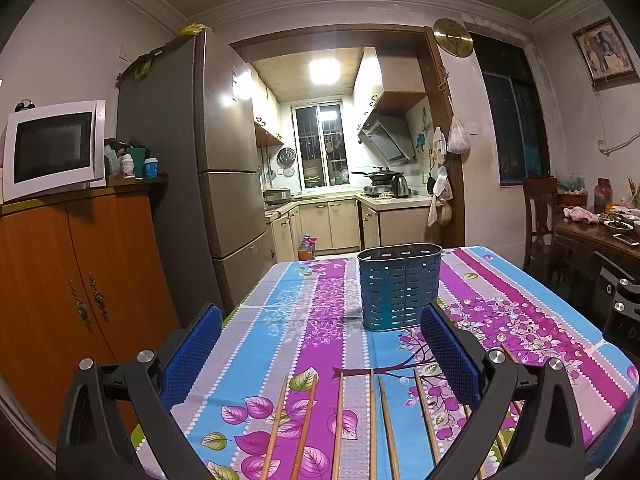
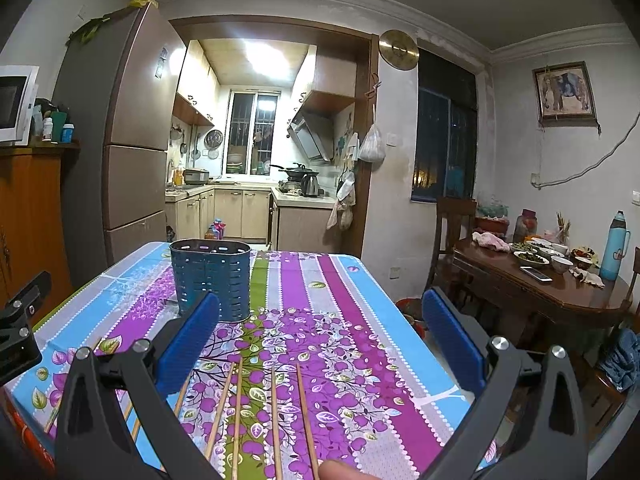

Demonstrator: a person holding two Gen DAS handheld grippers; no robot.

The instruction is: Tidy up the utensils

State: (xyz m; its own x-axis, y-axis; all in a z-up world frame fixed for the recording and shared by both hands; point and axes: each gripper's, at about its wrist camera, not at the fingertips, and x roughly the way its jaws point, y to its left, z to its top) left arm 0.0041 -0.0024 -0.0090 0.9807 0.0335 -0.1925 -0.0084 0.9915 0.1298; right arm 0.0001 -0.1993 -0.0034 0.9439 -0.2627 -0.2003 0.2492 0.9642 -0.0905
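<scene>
On the flowered tablecloth (image 1: 280, 320), wooden chopsticks (image 1: 340, 420) lay side by side, long axes pointing away toward a blue slotted holder (image 1: 400, 286) standing upright farther along the table. Both grippers hovered spread wide and empty: the left gripper (image 1: 322, 348) directly above most of the sticks, the right gripper (image 2: 320, 340) over four at its side.

Home dining room, fridge (image 1: 224, 152), microwave (image 1: 52, 148), kitchen doorway beyond, apparently a wok (image 1: 378, 174).
</scene>
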